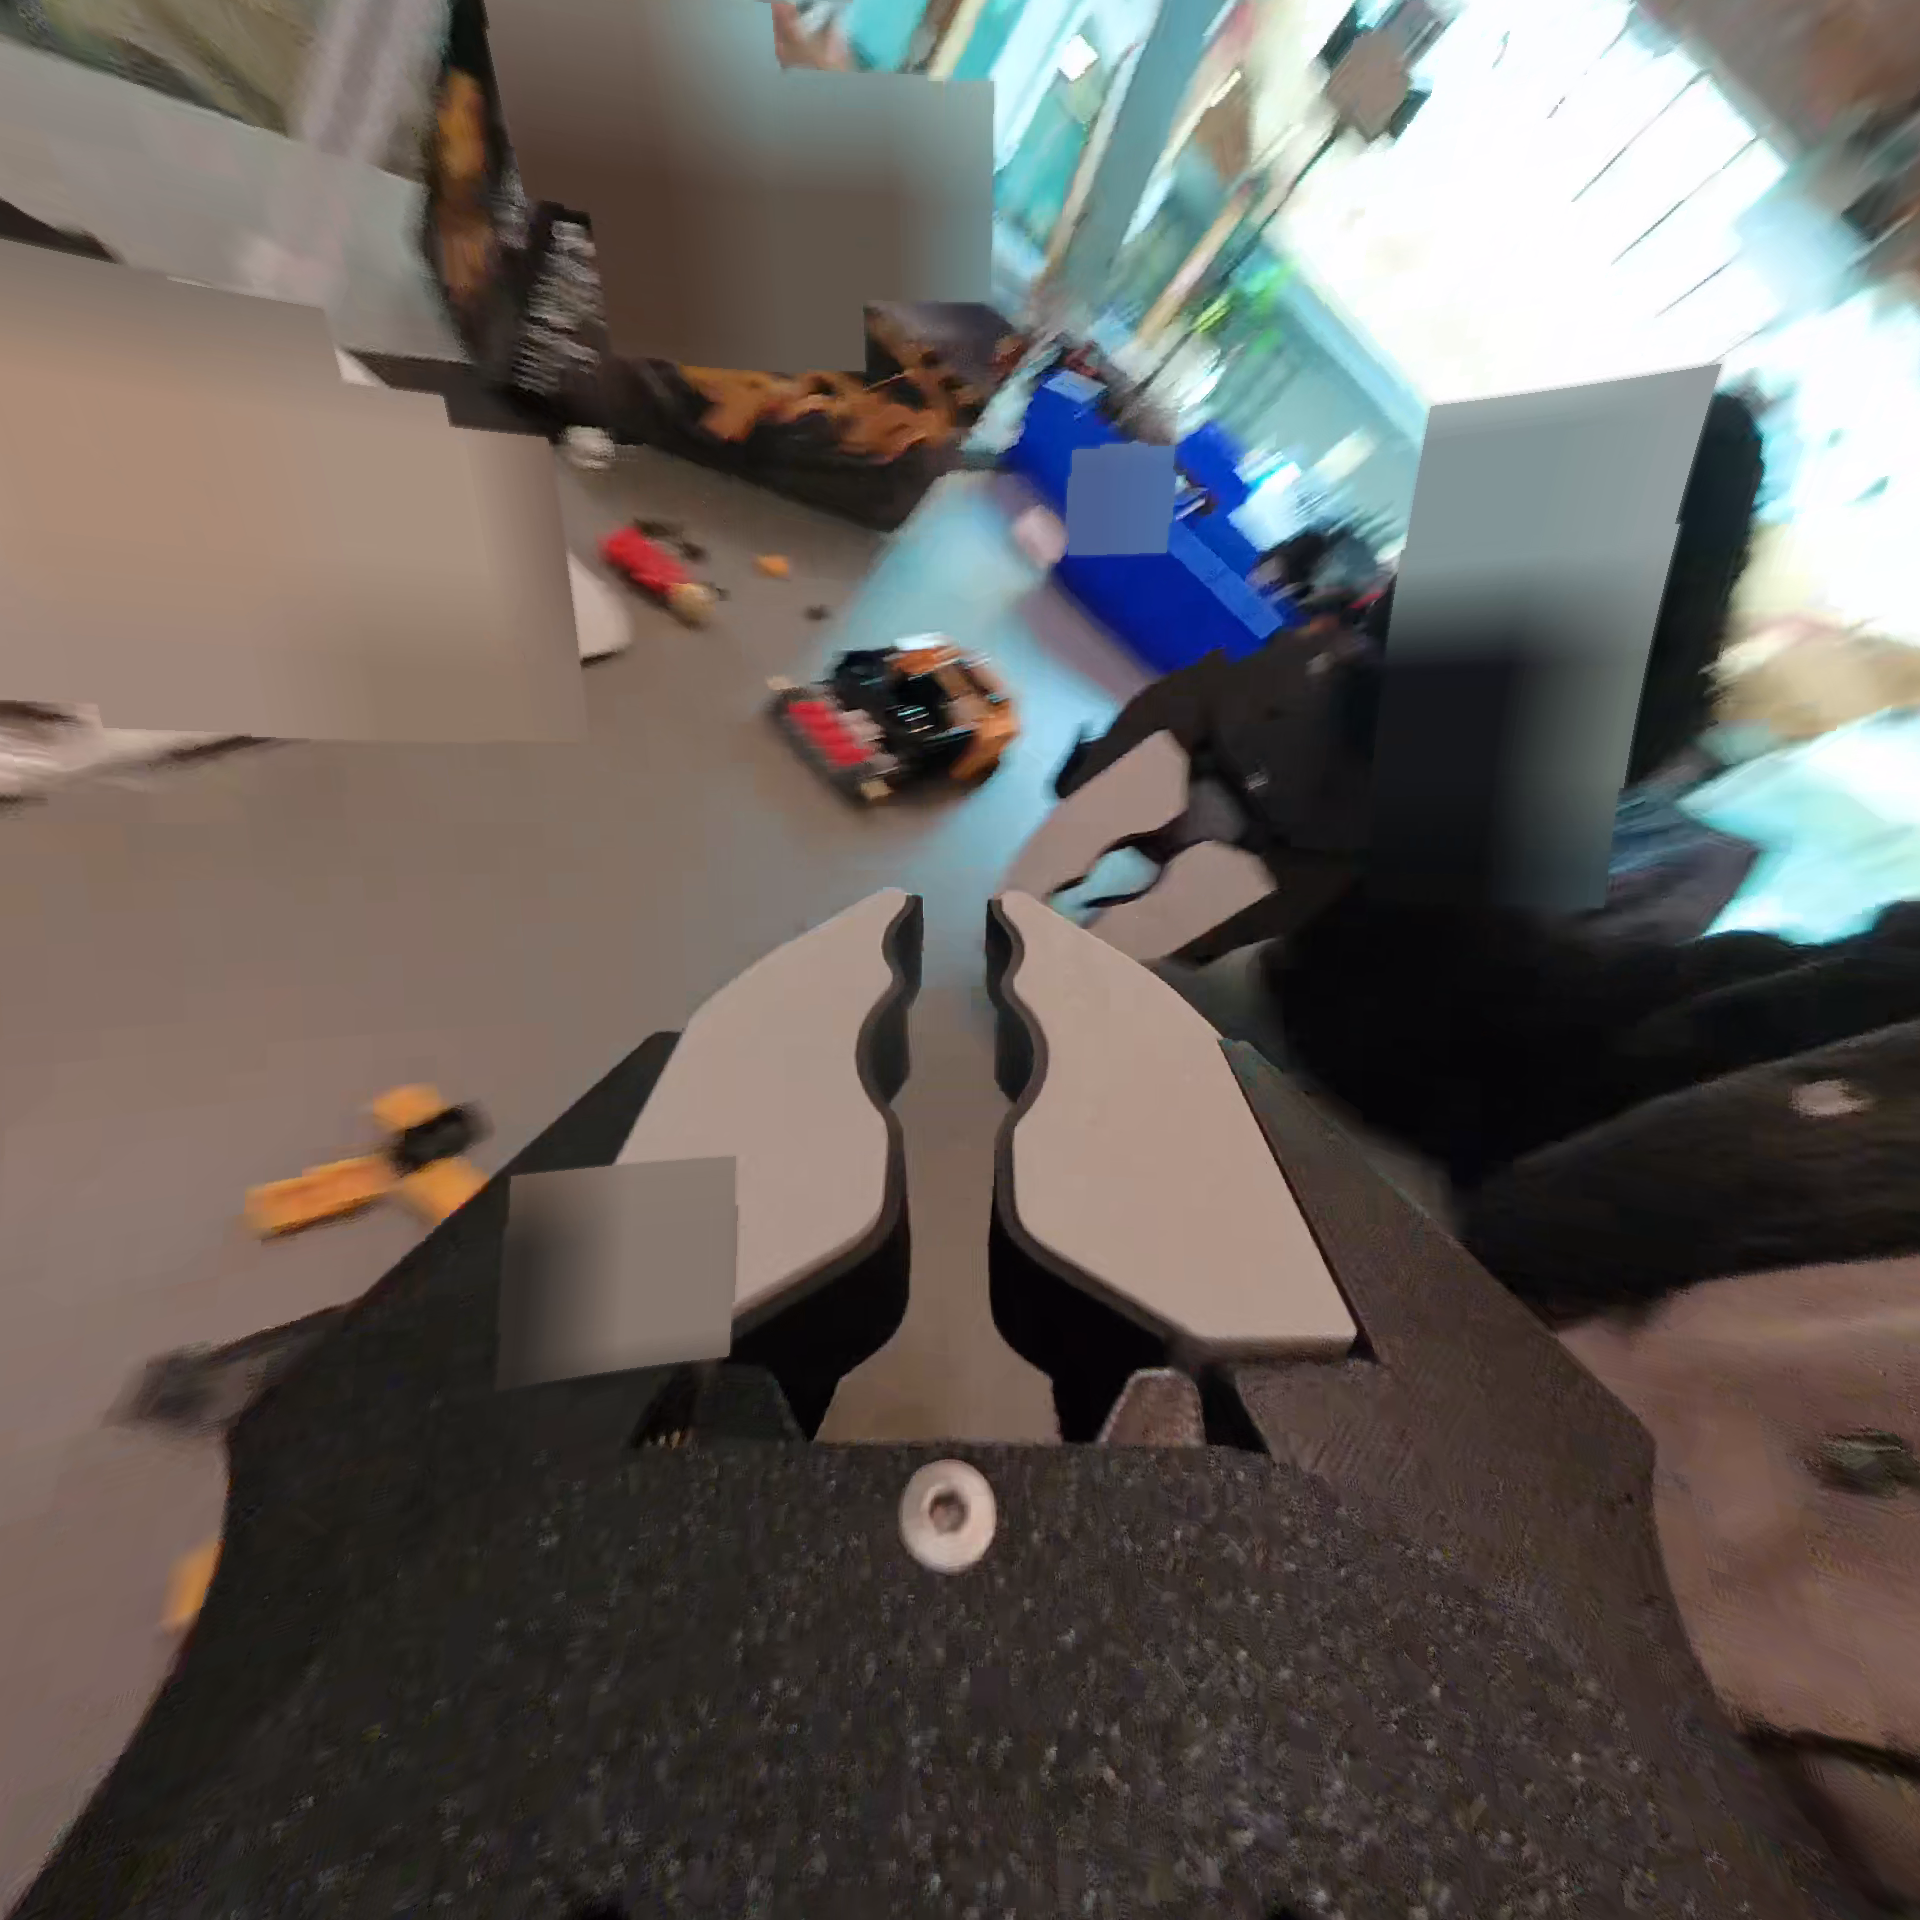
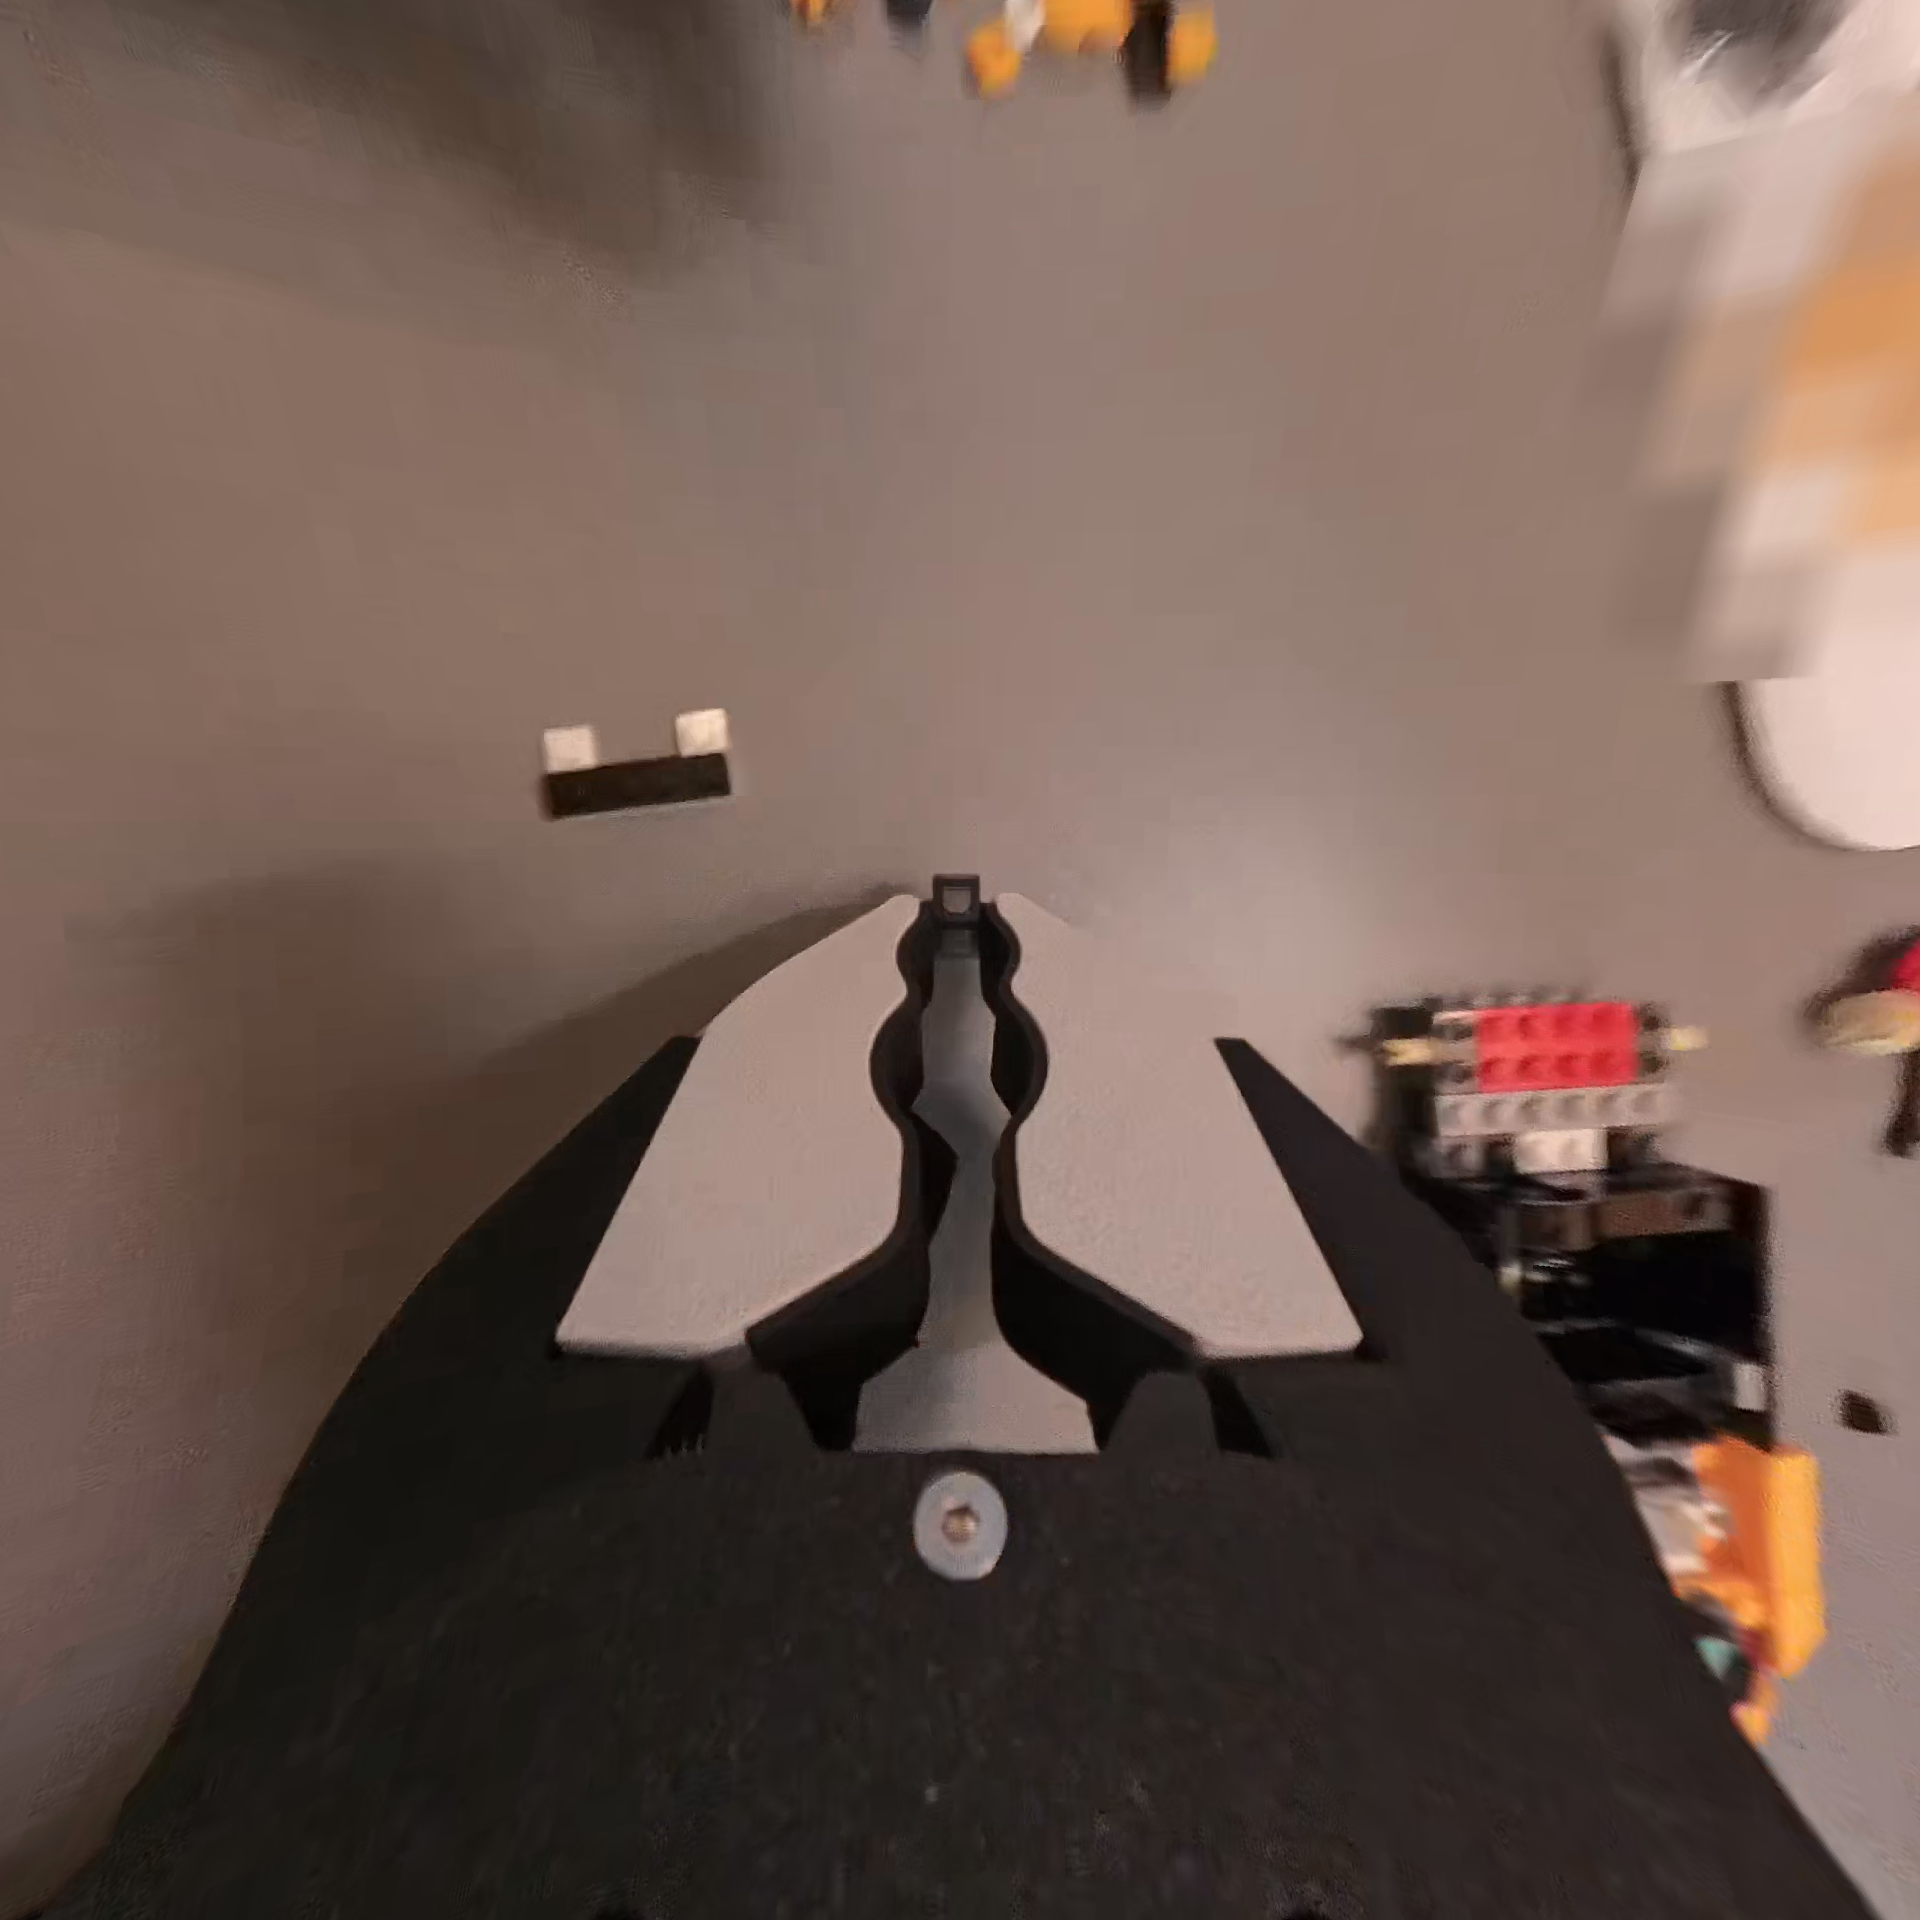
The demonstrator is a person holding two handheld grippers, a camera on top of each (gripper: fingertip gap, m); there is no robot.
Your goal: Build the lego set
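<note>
Pinching a small black brick (image 2: pixel 954 902) at its tips, right hand-held gripper (image 2: pixel 956 914) | left hand-held gripper (image 1: pixel 954 920) slightly open, empty | half-built model (image 2: pixel 1558 1195) at 3 o'clock on tabletop (image 2: pixel 935 520)

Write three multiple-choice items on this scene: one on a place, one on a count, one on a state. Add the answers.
1. In the right wrist view, where is the black bar from the right claw?
A left
B right
C underneath

2. How many white blocks sit on it?
A one
B two
C four

3. The right claw is:
A wide open
B shut empty
C shut on a small black piece

Answers: 1 A, it lies left of the tips. 2 B, one at each end. 3 C, the piece is pinched at the tips.
</note>
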